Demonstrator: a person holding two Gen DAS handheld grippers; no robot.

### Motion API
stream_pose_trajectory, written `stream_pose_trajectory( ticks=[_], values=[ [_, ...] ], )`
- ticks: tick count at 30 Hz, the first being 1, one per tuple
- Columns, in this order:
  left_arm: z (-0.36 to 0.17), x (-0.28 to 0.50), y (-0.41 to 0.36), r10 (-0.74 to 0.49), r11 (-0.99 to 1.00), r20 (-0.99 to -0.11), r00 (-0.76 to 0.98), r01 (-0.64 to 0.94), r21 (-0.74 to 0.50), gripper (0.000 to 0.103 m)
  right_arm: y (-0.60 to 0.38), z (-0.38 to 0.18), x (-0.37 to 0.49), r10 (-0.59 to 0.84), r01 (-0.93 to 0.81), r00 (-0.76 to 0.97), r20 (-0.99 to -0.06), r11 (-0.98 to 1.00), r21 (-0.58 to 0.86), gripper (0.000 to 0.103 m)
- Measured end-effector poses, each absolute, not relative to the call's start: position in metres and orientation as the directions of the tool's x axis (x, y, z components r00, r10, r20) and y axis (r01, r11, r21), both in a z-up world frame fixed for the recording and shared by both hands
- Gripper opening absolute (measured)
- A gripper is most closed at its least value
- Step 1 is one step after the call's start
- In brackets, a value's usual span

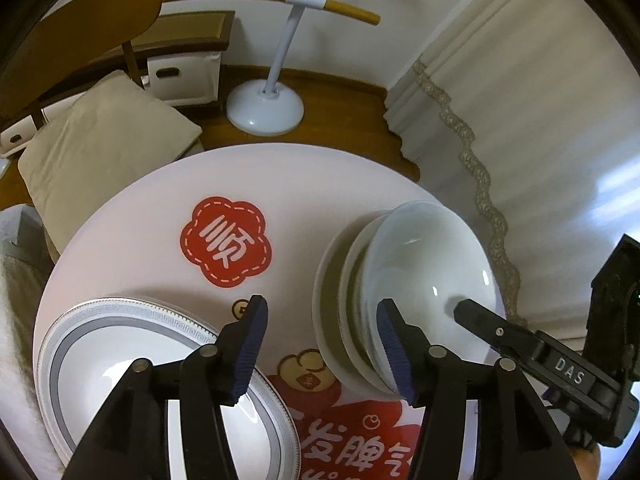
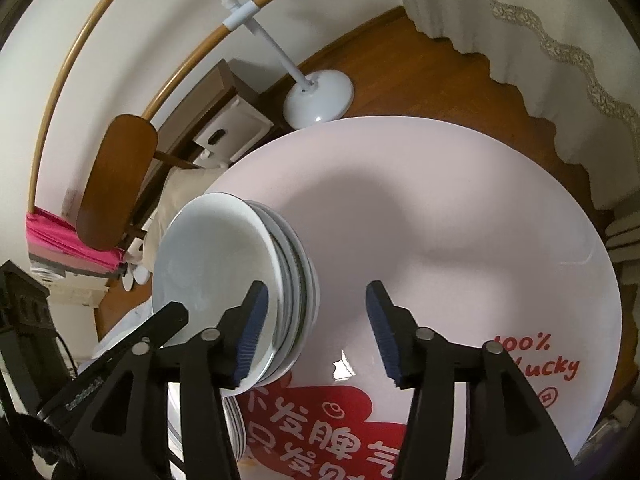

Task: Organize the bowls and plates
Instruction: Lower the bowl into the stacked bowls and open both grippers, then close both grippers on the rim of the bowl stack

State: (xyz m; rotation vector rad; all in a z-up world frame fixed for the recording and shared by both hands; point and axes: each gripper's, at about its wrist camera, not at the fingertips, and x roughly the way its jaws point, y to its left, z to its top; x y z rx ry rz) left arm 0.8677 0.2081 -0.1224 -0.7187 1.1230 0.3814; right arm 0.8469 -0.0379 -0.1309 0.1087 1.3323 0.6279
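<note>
A stack of pale white bowls [image 1: 424, 264] stands on the round white table [image 1: 312, 184], right of centre; it also shows in the right wrist view [image 2: 216, 264]. A plate with a grey patterned rim [image 1: 120, 364] lies at the table's near left. My left gripper [image 1: 320, 344] is open and empty, between the plate and the bowl stack. My right gripper [image 2: 314, 332] is open, its left finger at the near rim of the top bowl, its right finger over bare table. Its black fingertip [image 1: 464, 308] shows over the top bowl in the left wrist view.
A wooden chair [image 1: 92, 28] with a beige cushion [image 1: 104, 148] stands behind the table at left. A white lamp base [image 1: 264, 108] sits on the wooden floor beyond the table. A white lace-edged curtain [image 1: 520, 120] hangs at right. Red printed marks [image 1: 226, 240] cover the tabletop.
</note>
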Motion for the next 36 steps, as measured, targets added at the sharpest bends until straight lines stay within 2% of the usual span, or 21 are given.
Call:
stream_pose_trajectory(
  ticks=[17,19,22,24,26,36],
  values=[
    [-0.139,0.893,0.204,-0.135,0.74,-0.93,0.343,-0.59,-0.325,0.051,-0.033,-0.155,0.852,0.527,-0.292,0.009,-0.85,0.814,0.502,0.057],
    [-0.141,0.894,0.203,-0.144,0.74,-0.928,0.344,-0.585,-0.332,0.052,-0.031,-0.156,0.852,0.53,-0.296,0.001,-0.848,0.81,0.506,0.053],
    [-0.142,0.895,0.201,-0.152,0.743,-0.926,0.347,-0.578,-0.339,0.051,-0.026,-0.158,0.852,0.544,-0.3,-0.015,-0.839,0.798,0.522,0.042],
    [-0.141,0.896,0.198,-0.158,0.752,-0.923,0.351,-0.563,-0.343,0.046,-0.024,-0.158,0.85,0.556,-0.31,-0.023,-0.831,0.786,0.535,0.034],
    [-0.14,0.897,0.195,-0.16,0.762,-0.92,0.357,-0.548,-0.346,0.042,-0.021,-0.157,0.848,0.546,-0.326,-0.017,-0.838,0.789,0.52,0.034],
    [-0.14,0.894,0.186,-0.131,0.774,-0.923,0.361,-0.544,-0.323,0.041,-0.019,-0.154,0.842,0.533,-0.35,-0.012,-0.846,0.791,0.502,0.032]
  ],
)
